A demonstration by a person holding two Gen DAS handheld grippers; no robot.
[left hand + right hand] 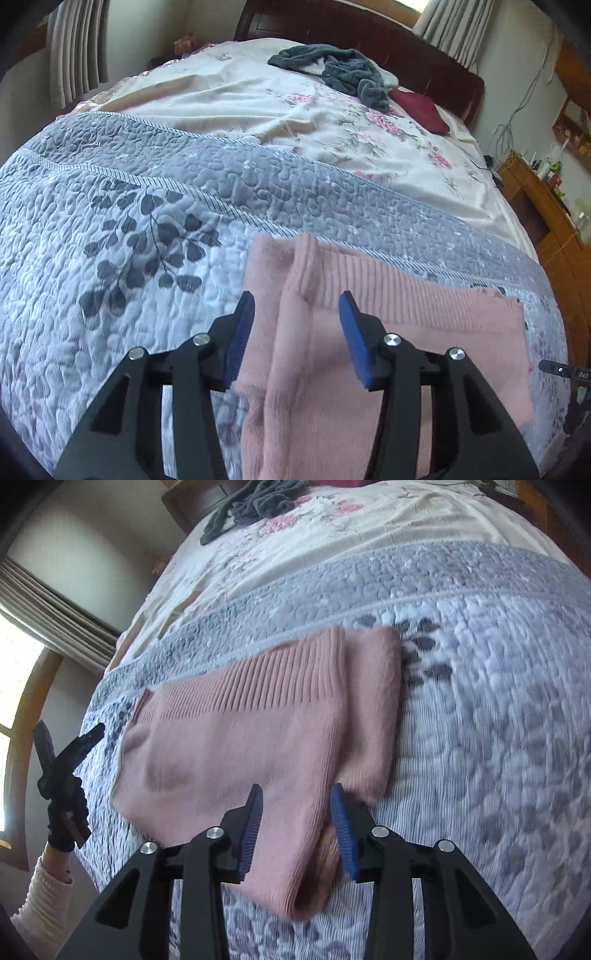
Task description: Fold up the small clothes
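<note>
A pink knit garment with a ribbed band lies folded on the grey leaf-patterned quilt. A narrower folded strip of it runs along one side. In the left wrist view my left gripper hovers over that strip, open, with the cloth showing between its blue pads. My right gripper is open too, just above the garment's near edge, with nothing clamped. The left gripper also appears at the far left of the right wrist view, held by a black-gloved hand.
A cream floral sheet covers the far half of the bed. A heap of dark grey clothes and a dark red cloth lie by the wooden headboard. A wooden cabinet stands to the right, and curtains to the left.
</note>
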